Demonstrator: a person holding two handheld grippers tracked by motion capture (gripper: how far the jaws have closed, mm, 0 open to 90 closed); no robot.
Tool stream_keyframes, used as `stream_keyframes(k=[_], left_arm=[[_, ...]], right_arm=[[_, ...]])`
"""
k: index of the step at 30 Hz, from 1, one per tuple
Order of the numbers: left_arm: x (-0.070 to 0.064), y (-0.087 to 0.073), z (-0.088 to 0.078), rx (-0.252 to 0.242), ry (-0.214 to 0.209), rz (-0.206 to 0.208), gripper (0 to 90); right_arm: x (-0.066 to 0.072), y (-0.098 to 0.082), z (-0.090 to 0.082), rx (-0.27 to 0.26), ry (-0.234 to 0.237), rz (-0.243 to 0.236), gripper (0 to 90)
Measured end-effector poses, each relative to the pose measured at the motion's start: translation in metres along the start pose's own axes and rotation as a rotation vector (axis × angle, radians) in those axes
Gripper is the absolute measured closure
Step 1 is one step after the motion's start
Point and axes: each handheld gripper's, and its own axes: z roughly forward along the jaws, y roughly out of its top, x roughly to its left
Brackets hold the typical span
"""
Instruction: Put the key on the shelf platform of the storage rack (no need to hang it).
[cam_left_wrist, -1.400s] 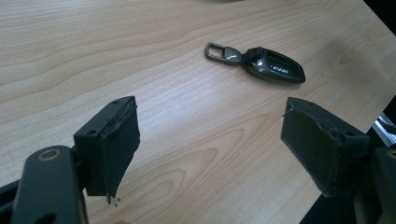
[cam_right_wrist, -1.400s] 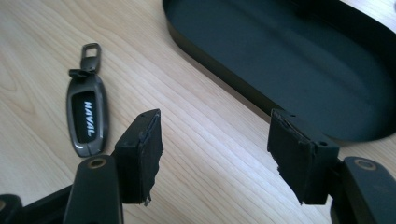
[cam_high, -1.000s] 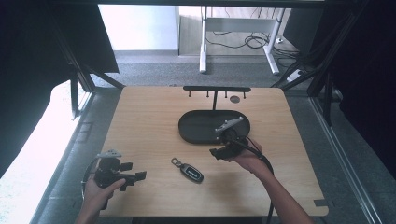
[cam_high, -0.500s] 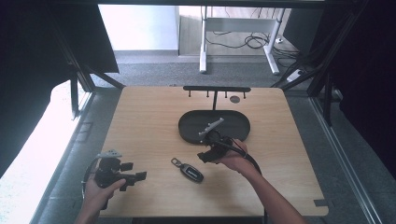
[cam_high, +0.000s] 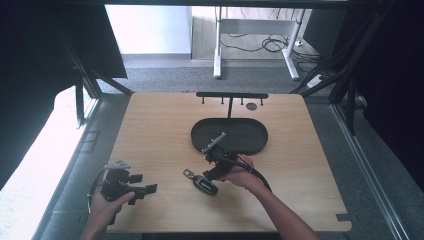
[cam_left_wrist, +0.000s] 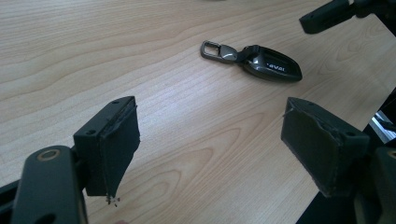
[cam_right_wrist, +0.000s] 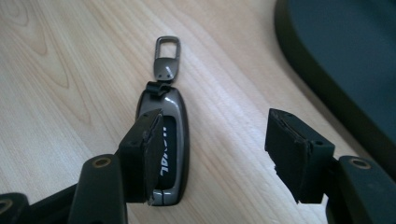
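Since a second ago: right tongs (cam_high: 212, 172) left the tray's (cam_high: 260, 145) front edge, dropping toward the key fob (cam_high: 201, 182).
Key fob: flat on bench (cam_high: 150, 130), tray's seven o'clock.
Right tongs: half-open, slightly narrowed, holding nothing, fob off-centre.
Left tongs (cam_high: 145, 187): wide, idle, eight o'clock.
Meaning: pickup likely next.

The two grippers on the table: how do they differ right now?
The right gripper hangs over the car key fob, one jaw above its body; the left gripper sits apart from it over bare wood. The left jaws stand wider than the right. Both are open, black, hand-held, gripping nothing.
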Motion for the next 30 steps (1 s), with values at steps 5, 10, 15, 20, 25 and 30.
stream_keyframes(k=[5,10,15,20,25,30], left_arm=[[0.000,0.000,0.000,0.001,0.000,-0.001,19.7],[0.000,0.000,0.000,0.002,-0.001,-0.001,19.7],[0.000,0.000,0.000,0.001,0.000,-0.001,19.7],[0.000,0.000,0.000,0.002,-0.001,0.002,19.7],[0.000,0.000,0.000,0.004,-0.002,0.005,19.7],[0.000,0.000,0.001,0.003,0.000,0.004,19.7]], right_arm=[[0.007,-0.001,0.013,0.027,0.019,-0.017,37.9],[0.013,-0.001,0.023,0.045,0.033,-0.030,37.3],[0.018,0.000,0.031,0.066,0.043,-0.045,36.9],[0.020,-0.003,0.036,0.089,0.049,-0.050,36.7],[0.021,-0.004,0.042,0.102,0.048,-0.053,36.7],[0.023,-0.004,0.048,0.119,0.049,-0.059,37.2]])
